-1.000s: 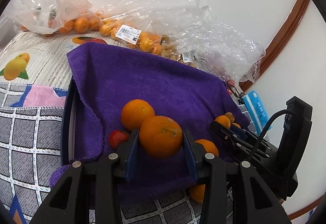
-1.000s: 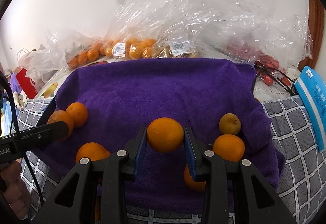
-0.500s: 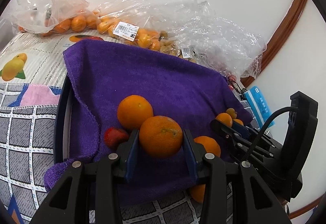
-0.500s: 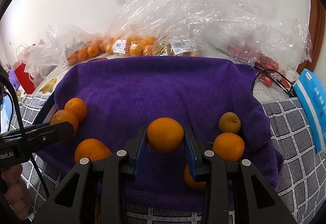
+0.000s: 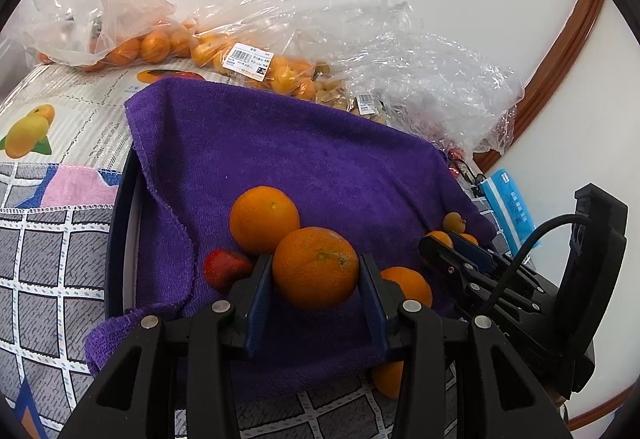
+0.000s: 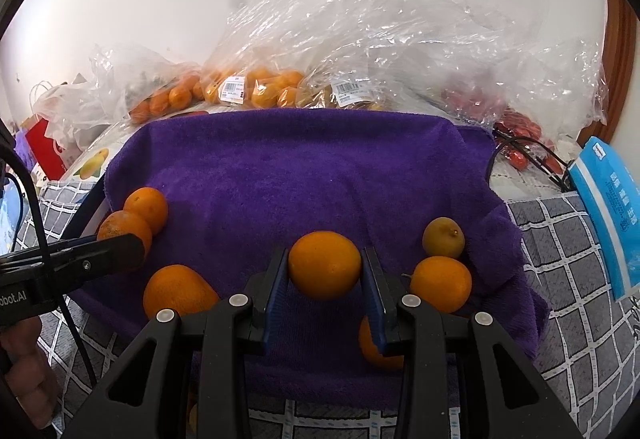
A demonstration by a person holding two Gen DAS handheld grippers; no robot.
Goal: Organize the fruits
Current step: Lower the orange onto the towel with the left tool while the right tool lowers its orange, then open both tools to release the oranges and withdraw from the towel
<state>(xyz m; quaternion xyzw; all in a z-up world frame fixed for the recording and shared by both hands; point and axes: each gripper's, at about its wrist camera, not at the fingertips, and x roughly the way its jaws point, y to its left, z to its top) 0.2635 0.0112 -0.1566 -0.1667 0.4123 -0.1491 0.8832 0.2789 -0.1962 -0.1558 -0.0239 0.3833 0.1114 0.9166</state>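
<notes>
My left gripper (image 5: pixel 316 273) is shut on an orange (image 5: pixel 315 268) above the near left part of a purple towel (image 5: pixel 304 163). Just beyond it lie another orange (image 5: pixel 264 219) and a red strawberry (image 5: pixel 224 269). My right gripper (image 6: pixel 325 271) is shut on a second orange (image 6: pixel 325 265) over the towel's near middle. In the right wrist view loose oranges lie at the left (image 6: pixel 146 208), near left (image 6: pixel 178 293) and right (image 6: pixel 440 284), with a small yellowish fruit (image 6: pixel 443 237) behind. The left gripper's tip (image 6: pixel 116 251) shows at the left there.
Clear plastic bags of oranges (image 6: pixel 256 89) and small red fruit (image 6: pixel 516 127) line the wall behind the towel. A blue packet (image 6: pixel 608 215) lies at the right on the grey checked cloth (image 6: pixel 568 279). A black tray rim (image 5: pixel 120 223) shows under the towel's left edge.
Both grippers keep hold of their oranges. The left view has shifted slightly, with the towel and bags sliding a little up and left; the right gripper has barely moved.
</notes>
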